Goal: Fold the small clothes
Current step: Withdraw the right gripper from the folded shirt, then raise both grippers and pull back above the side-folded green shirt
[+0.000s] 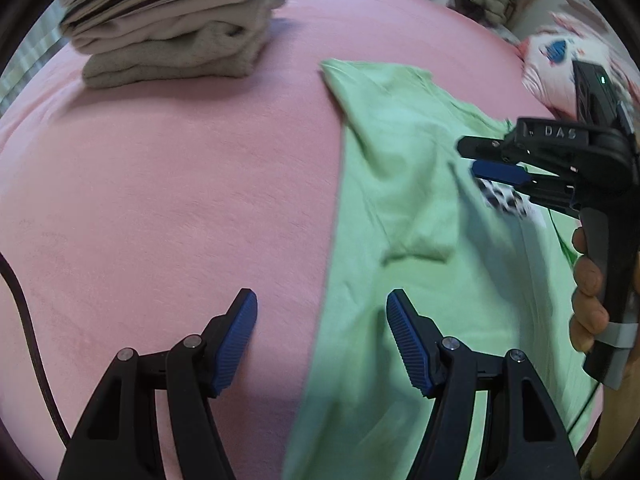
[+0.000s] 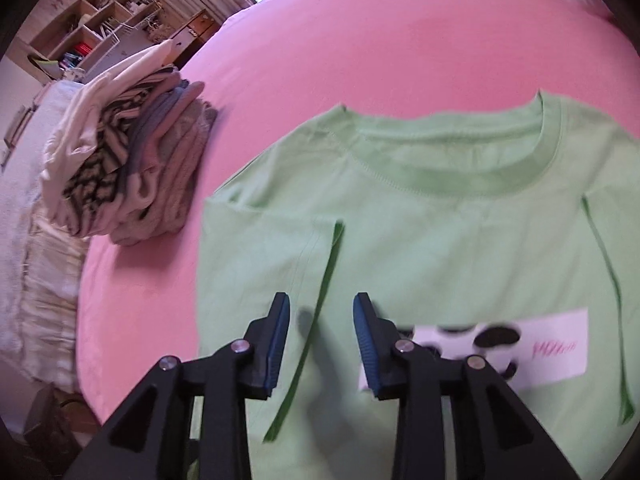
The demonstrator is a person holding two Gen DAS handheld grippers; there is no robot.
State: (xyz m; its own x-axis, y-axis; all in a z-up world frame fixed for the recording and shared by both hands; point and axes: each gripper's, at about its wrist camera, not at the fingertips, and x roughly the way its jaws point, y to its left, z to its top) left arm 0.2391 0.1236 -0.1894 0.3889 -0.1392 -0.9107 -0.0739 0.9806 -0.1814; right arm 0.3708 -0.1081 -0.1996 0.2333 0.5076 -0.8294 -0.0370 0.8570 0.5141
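Right wrist view shows the right gripper (image 2: pixel 321 344) with its fingers (image 2: pixel 280 340) partly apart and nothing between them, hovering over a light green T-shirt (image 2: pixel 440 232) laid flat on the pink bed (image 2: pixel 360 40). One sleeve is folded in over the chest. The shirt's white printed patch (image 2: pixel 540 352) is motion-blurred, partly covered by a finger, and its pink lettering cannot be read. The shirt's hem is cut off below the frame. A stack of folded clothes (image 2: pixel 132 168) sits near the bed's left edge.

Left wrist view has the left gripper (image 1: pixel 322 336), fingers wide and empty, straddling the shirt's long edge. A hand (image 1: pixel 588 296) at the right border is mostly cut off.
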